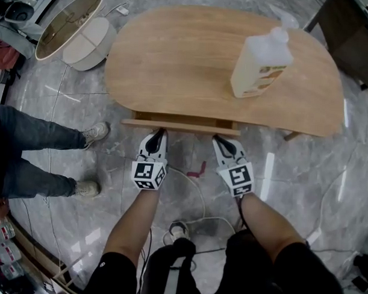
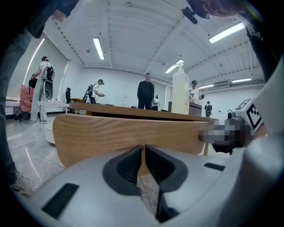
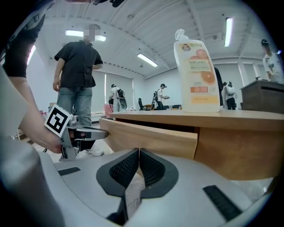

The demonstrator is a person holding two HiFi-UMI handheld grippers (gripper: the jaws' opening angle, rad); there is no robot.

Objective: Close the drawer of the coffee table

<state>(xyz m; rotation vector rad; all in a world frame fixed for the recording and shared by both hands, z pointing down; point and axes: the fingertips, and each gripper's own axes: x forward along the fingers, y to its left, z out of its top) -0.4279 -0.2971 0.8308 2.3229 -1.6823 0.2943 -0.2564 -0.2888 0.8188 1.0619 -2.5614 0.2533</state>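
- The drawer (image 1: 180, 124) of the coffee table (image 1: 193, 59) stands partly out from the table's near edge, a narrow wooden strip in the head view; its pale wood front (image 2: 128, 135) fills the middle of the left gripper view.
- In the right gripper view the drawer front (image 3: 151, 135) juts from the table's side with a dark gap behind it.
- The left gripper (image 1: 159, 134) points at the left part of the drawer front, its jaws pressed together with nothing between them; the tips sit right at the wood, though contact cannot be made out.
- The right gripper (image 1: 217, 140) points at the right part of the same front, jaws likewise pressed together and empty.
- Bare forearms reach forward from the bottom of the head view, one behind each gripper.
- A white bottle (image 1: 260, 63) with an orange label stands upright on the tabletop's right side, well back from the drawer.
- A bystander's legs (image 1: 45, 150) and shoes are at the left, on the grey marble floor (image 1: 303, 178).
- A round drum-shaped object (image 1: 73, 28) lies on the floor beyond the table's left end.
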